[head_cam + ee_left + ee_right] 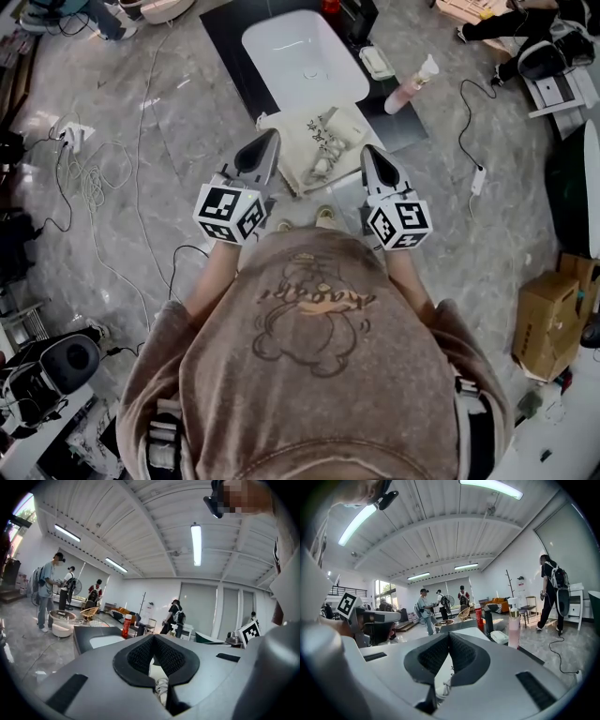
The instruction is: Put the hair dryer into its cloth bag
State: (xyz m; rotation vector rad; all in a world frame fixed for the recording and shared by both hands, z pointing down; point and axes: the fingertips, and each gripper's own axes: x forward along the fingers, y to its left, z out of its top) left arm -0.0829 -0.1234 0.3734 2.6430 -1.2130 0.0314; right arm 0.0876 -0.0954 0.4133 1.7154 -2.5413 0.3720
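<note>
My left gripper point(273, 135) and right gripper point(368, 150) are both closed on nothing. I should open them before reaching for the cloth bag point(292, 142).

The cloth bag point(302, 150) in front of me is cream with small black stars printed on it. It lies rumpled and fairly flat. Its far edge is just beside the near rim of the white basin point(305, 56), and its near part reaches past the front edge of the dark countertop point(223, 47). Its white drawstring point(319, 169) trails in loops over the near half. The hair dryer point(345, 124) shows as 1 pale rounded body on its side at the bag's far right corner. I cannot tell whether it rests on the cloth or sits partly inside it.
</note>
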